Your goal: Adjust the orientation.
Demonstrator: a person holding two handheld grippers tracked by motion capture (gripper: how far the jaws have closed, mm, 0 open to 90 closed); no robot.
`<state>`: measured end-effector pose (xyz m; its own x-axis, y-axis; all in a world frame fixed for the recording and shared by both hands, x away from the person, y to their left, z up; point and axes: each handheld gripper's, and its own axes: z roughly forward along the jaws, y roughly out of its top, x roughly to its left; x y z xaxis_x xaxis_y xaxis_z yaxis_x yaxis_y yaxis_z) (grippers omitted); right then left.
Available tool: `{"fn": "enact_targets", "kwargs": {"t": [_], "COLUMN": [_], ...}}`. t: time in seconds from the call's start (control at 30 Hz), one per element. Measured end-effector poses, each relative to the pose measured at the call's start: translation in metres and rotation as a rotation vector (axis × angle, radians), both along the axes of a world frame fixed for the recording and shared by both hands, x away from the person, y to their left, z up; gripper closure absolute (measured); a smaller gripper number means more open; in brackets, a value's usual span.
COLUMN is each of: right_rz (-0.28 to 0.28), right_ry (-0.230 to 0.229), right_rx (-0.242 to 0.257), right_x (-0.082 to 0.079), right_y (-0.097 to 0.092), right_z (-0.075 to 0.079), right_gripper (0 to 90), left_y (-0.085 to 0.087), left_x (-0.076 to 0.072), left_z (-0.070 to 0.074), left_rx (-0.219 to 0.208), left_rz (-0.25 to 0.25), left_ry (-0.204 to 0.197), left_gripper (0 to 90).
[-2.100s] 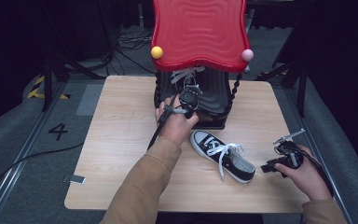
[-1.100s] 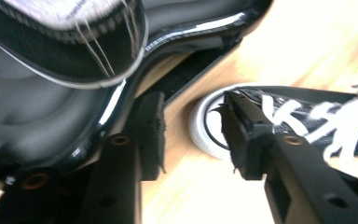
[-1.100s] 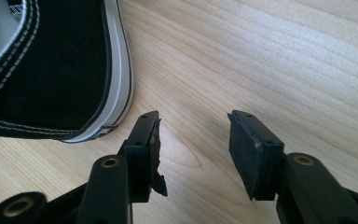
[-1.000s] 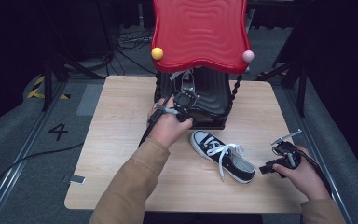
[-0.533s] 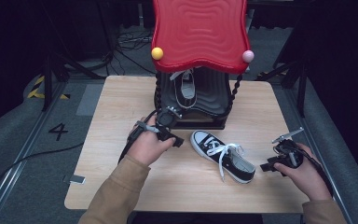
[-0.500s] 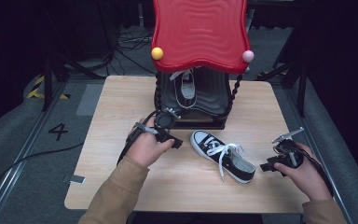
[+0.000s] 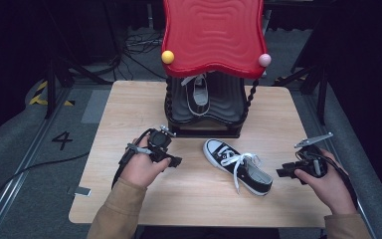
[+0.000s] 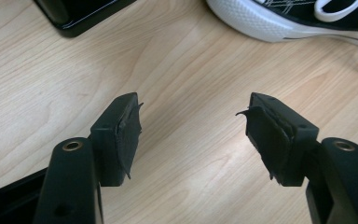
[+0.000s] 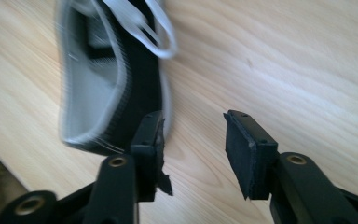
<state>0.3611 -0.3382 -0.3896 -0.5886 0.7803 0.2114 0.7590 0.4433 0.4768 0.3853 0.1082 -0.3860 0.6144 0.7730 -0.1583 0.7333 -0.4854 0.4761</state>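
Wood-grain tabletop [image 7: 129, 124] carries everything here. At its left side, the left gripper [image 7: 171, 160] sits low over bare wood in the person's left hand [image 7: 142, 169], its jaws spread wide with nothing between them; they have just been opening. In the left gripper view the same jaws frame empty wood, with the white rubber toe of a sneaker [image 8: 279, 18] at the top edge and a corner of a black base [image 8: 81, 16] at the upper left.

At the middle back stands a small shoe rack [image 7: 209, 107] with a wavy red top [image 7: 211, 35] and a black lower shelf, and a second sneaker [image 7: 197, 94] rests on that shelf, toe pointing toward the person. Just in front of the rack, the black-and-white sneaker [image 7: 236, 167] lies on the tabletop with its white laces loose.

To the right, the right gripper [image 7: 284, 173] is held in the right hand [image 7: 328, 181], just beside the sneaker's heel. Its jaws are partly spread and have just been closing; in the right gripper view the heel [image 9: 107, 93] lies beside one jaw, not between them.
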Motion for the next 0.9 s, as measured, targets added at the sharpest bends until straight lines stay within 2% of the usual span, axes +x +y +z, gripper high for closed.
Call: {"fn": "enact_targets", "kwargs": {"t": [0.07, 0.13, 0.27, 0.33, 0.37, 0.43, 0.6, 0.77, 0.9], "right_rz": [0.028, 0.038, 0.098, 0.109, 0.112, 0.145, 0.171, 0.18, 0.18], "right_ry": [-0.005, -0.015, -0.04, -0.041, -0.036, -0.019, 0.008, 0.014, 0.012], "right_rx": [0.042, 0.05, 0.091, 0.102, 0.122, 0.144, 0.101, 0.068, 0.042], "right_x": [-0.002, -0.002, -0.003, -0.003, -0.004, -0.003, 0.004, 0.009, 0.012], "right_y": [0.006, 0.009, 0.027, 0.035, 0.04, 0.05, 0.072, 0.084, 0.093], "right_z": [0.006, 0.008, 0.016, 0.018, 0.018, 0.017, 0.004, -0.008, -0.019], "right_gripper": [60.0, 60.5, 63.8, 65.9, 67.3, 68.7, 69.8, 70.5, 74.5], "left_y": [0.001, 0.003, 0.009, 0.012, 0.014, 0.018, 0.023, 0.025, 0.026], "left_x": [-0.001, -0.002, -0.006, -0.008, -0.009, -0.012, -0.018, -0.019, -0.018], "left_z": [-0.001, -0.003, -0.007, -0.009, -0.009, -0.01, -0.011, -0.013, -0.014], "left_rx": [0.001, 0.003, 0.012, 0.017, 0.017, 0.021, 0.03, 0.029, 0.037], "left_rz": [0.004, 0.006, 0.021, 0.028, 0.033, 0.043, 0.044, 0.045, 0.044], "left_ry": [0.006, 0.007, 0.02, 0.029, 0.03, 0.032, 0.035, 0.043, 0.048], "left_gripper": [35.6, 35.2, 34.9, 34.7, 34.6, 34.5, 33.2, 32.6, 32.3]}}
